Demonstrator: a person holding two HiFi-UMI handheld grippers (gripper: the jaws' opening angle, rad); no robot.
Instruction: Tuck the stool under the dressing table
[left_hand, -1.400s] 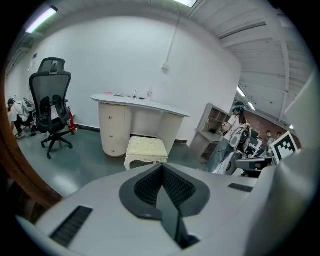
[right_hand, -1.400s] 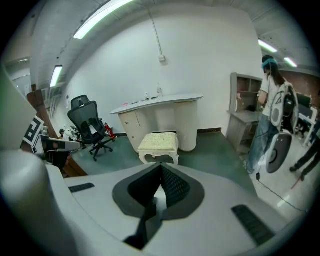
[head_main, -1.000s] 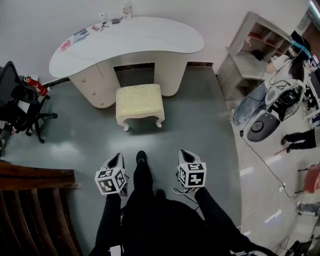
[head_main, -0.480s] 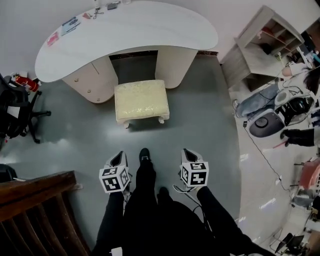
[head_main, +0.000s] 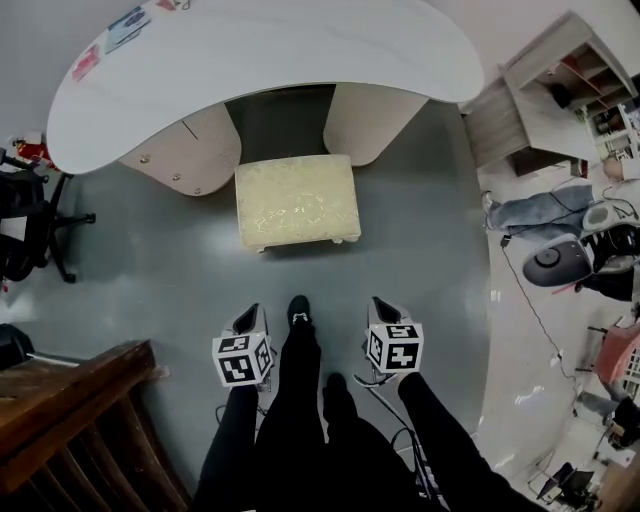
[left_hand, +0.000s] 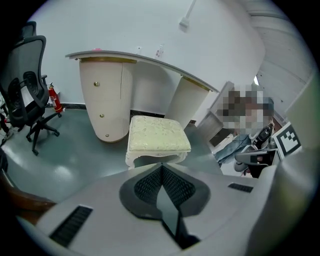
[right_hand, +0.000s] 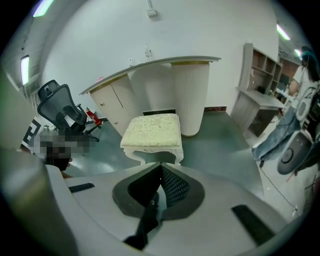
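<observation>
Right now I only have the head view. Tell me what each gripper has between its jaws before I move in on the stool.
Observer: The left gripper is shut, with nothing in it.
Operator: Now the right one.
Observer: The right gripper is shut and empty too.
Operator: Check the stool's height against the table.
Observer: In the right gripper view, the stool seat sits well below the top of the dressing table.
</observation>
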